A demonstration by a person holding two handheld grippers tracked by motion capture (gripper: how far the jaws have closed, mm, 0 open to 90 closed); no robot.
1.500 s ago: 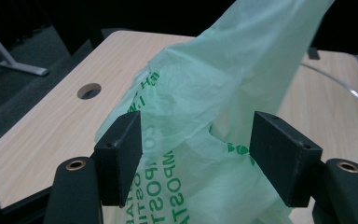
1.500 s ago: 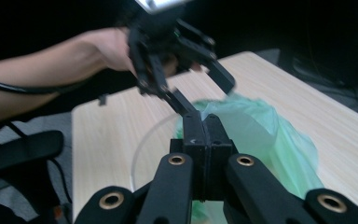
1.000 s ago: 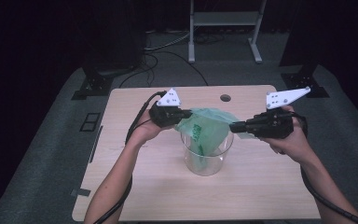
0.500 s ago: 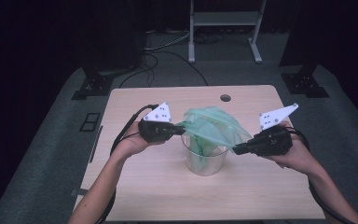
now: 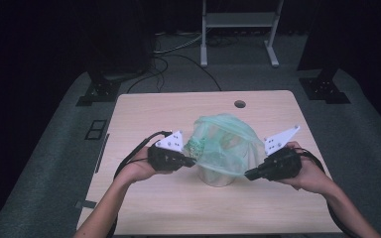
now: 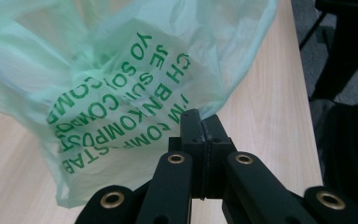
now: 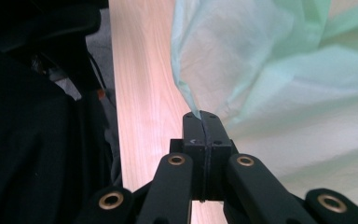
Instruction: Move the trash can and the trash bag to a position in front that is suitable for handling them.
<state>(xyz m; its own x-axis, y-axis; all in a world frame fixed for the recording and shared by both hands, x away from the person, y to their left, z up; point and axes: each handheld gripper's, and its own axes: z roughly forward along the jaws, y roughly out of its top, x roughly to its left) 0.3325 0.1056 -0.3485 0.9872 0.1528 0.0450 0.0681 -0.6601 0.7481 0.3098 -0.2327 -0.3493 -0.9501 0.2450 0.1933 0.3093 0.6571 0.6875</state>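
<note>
Green compostable bag (image 5: pixel 224 144): draped over the clear container (image 5: pixel 220 176) at table (image 5: pixel 144 111) centre. Left gripper (image 5: pixel 191 161): clamped on the bag's edge, left of container. Right gripper (image 5: pixel 248 174): clamped on the bag's opposite edge, right of container.
</note>
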